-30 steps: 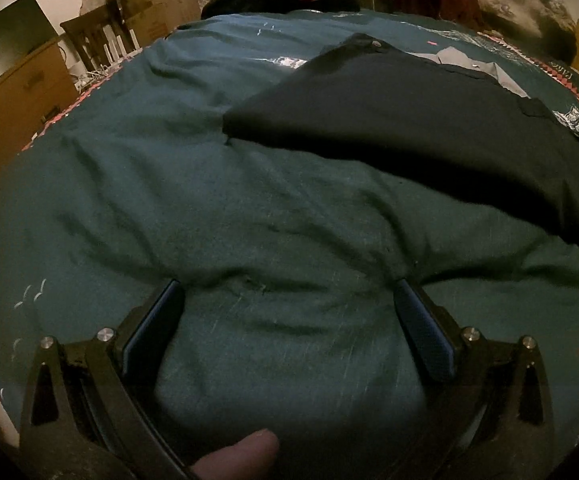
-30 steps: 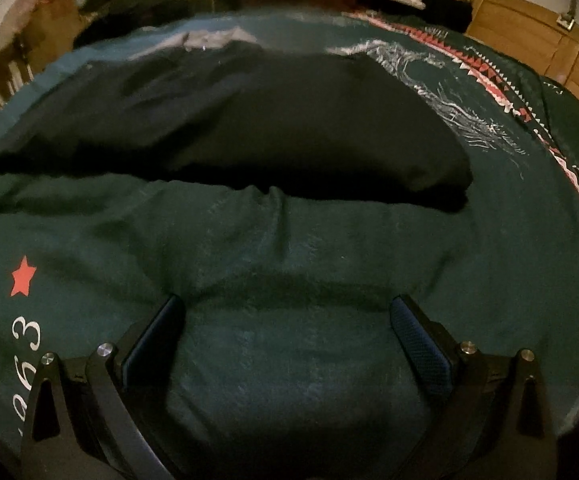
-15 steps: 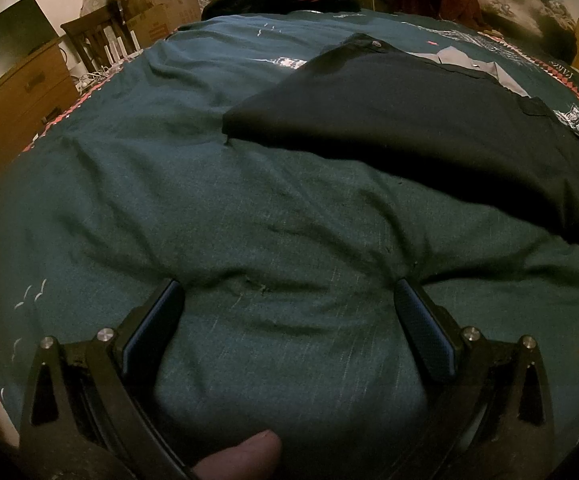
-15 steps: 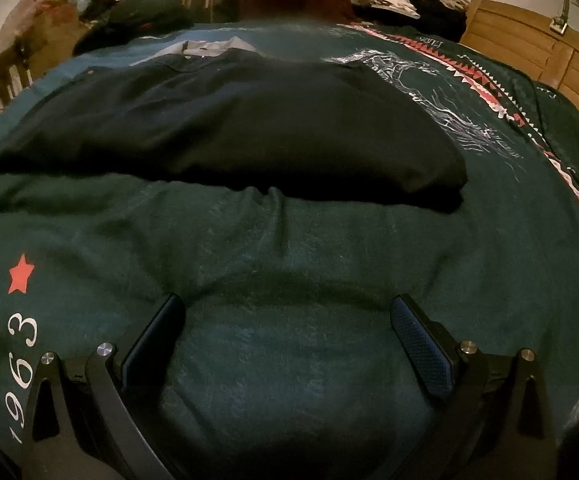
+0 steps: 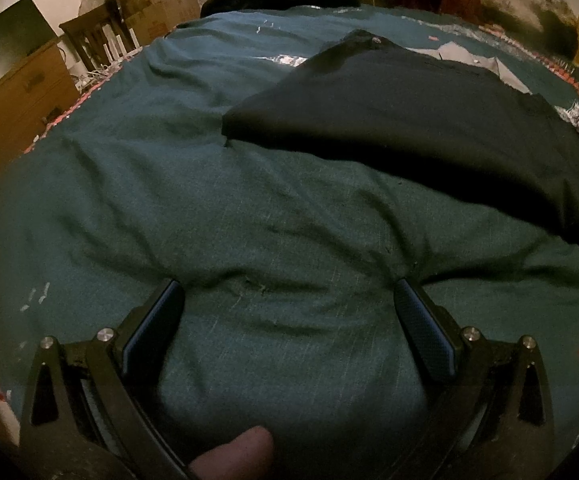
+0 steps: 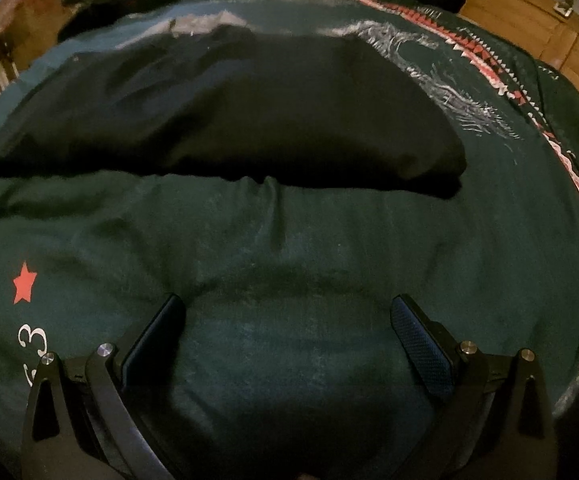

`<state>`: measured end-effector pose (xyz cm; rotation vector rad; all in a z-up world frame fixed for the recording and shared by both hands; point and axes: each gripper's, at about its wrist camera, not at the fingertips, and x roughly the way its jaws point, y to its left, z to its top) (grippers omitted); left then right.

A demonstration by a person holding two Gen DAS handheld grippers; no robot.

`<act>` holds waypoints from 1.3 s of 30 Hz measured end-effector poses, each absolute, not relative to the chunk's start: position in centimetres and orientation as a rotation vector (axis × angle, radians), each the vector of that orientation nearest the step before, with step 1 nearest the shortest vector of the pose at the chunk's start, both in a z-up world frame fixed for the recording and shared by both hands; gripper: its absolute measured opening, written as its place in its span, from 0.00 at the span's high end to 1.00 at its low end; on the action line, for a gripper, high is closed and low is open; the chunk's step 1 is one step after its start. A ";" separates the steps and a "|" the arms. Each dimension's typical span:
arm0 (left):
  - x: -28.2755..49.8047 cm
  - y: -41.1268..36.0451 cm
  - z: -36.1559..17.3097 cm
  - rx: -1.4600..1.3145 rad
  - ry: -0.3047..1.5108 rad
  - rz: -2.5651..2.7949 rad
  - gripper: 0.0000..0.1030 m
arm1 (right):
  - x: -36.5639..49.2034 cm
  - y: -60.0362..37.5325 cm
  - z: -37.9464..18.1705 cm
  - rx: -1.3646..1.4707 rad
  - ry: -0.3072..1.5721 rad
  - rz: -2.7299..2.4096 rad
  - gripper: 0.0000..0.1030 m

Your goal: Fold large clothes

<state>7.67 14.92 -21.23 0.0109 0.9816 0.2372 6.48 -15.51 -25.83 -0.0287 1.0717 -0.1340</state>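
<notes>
The bedspread (image 6: pixel 329 260) was dark teal, with a red star (image 6: pixel 24 283), white numerals and a red-and-white triangle border (image 6: pixel 537 120). The folded garment (image 6: pixel 249 112) was black.

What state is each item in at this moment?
Left tongs: open, tips pressing into the cover.
Right tongs: open, holding nothing.
Black garment: folded, lying flat on the cover.
Green bed cover: spread out, wrinkled.

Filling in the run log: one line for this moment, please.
stage: fold underway | left tongs: open, on green bedspread | right tongs: open, on bedspread | dark garment: folded, lying ahead, not gripped
</notes>
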 end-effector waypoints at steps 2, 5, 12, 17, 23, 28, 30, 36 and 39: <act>8.0 14.5 -20.3 0.009 1.014 0.236 0.00 | 6.7 -15.6 -25.6 -0.035 1.107 -0.118 0.00; 7.1 12.9 -17.1 0.014 0.957 0.219 0.00 | 6.9 -15.4 -24.6 -0.057 1.143 -0.088 0.00; 3.1 7.1 -7.0 0.044 0.744 0.123 0.00 | 4.2 -13.7 -16.3 -0.069 0.964 -0.028 0.00; -0.3 5.2 -0.7 0.029 0.518 0.106 0.00 | -0.5 -12.4 -5.0 -0.086 0.594 -0.051 0.00; -1.6 4.3 1.4 -0.001 0.474 0.073 0.00 | -3.7 -10.7 0.7 -0.103 0.458 -0.011 0.00; -2.5 3.2 1.6 0.049 0.470 0.075 0.00 | -4.4 -10.6 1.8 -0.087 0.442 -0.064 0.00; -2.9 3.0 1.9 0.039 0.480 0.068 0.00 | -5.7 -10.2 2.6 -0.110 0.349 -0.111 0.00; -3.8 2.3 1.8 0.037 0.548 0.040 0.00 | -4.9 -10.5 1.2 -0.049 0.520 -0.071 0.00; -3.8 2.0 1.1 0.038 0.597 0.026 0.00 | -5.2 -10.8 1.2 -0.023 0.542 -0.079 0.00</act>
